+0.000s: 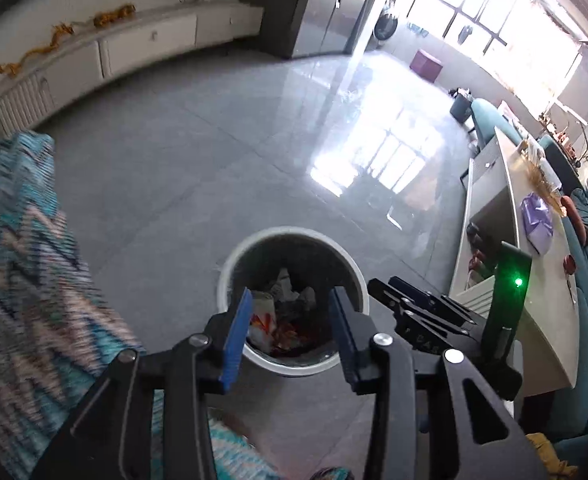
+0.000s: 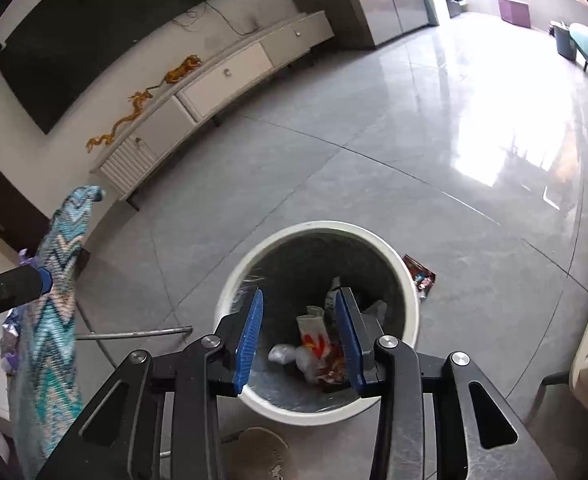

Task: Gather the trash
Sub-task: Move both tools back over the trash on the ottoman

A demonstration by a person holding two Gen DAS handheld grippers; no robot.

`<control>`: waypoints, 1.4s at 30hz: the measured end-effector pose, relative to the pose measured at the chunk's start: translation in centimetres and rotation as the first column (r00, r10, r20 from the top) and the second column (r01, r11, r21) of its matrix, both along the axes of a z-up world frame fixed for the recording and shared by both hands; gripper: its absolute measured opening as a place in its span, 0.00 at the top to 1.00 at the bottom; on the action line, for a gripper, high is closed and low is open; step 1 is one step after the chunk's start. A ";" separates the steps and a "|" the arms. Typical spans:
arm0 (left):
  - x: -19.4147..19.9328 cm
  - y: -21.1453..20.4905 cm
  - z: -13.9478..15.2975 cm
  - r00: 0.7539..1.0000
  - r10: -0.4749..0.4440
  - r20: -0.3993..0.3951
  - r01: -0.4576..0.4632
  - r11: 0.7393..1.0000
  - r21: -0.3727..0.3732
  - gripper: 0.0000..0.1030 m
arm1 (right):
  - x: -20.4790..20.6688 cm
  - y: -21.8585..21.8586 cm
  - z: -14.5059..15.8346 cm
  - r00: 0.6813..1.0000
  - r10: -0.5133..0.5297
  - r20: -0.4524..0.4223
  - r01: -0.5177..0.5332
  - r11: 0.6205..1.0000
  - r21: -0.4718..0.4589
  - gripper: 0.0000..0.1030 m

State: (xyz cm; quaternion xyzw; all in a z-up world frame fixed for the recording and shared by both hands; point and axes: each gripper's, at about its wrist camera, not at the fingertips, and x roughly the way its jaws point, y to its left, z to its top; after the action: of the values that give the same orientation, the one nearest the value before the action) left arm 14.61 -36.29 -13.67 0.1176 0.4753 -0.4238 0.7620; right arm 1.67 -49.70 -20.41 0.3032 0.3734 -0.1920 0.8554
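Note:
A round bin with a white rim (image 1: 294, 234) (image 2: 322, 226) stands on the grey tile floor. It holds crumpled trash, including a white wrapper with red and yellow print (image 1: 263, 320) (image 2: 314, 340). My left gripper (image 1: 291, 332) hangs over the bin's near side, open, with nothing between its blue pads. My right gripper (image 2: 300, 336) is also above the bin, open and empty. It shows from the side in the left wrist view as the right gripper (image 1: 386, 284). The left gripper's one visible fingertip (image 2: 45, 276) enters at the left edge. A dark red snack wrapper (image 2: 420, 274) lies on the floor just right of the bin.
A teal zigzag-patterned fabric (image 1: 21, 260) (image 2: 61, 300) hangs close on the left. A low white cabinet (image 2: 229, 76) runs along the far wall. A pale table (image 1: 534, 280) with a purple bag (image 1: 536, 216) stands right of the bin. A shoe (image 2: 257, 452) sits at the bottom edge.

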 end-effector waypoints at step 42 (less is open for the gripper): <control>0.9 45.7 8.5 0.717 0.664 0.212 -0.631 0.748 -0.208 0.55 | 2.3 20.9 21.9 0.905 0.356 0.230 -0.272 0.904 -0.329 0.48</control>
State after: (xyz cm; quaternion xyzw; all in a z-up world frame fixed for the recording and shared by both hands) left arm 15.51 9.40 -5.13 -0.0454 0.3502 -0.1377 0.9254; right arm 3.98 -28.83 1.47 0.1347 0.2586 -0.0569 0.9549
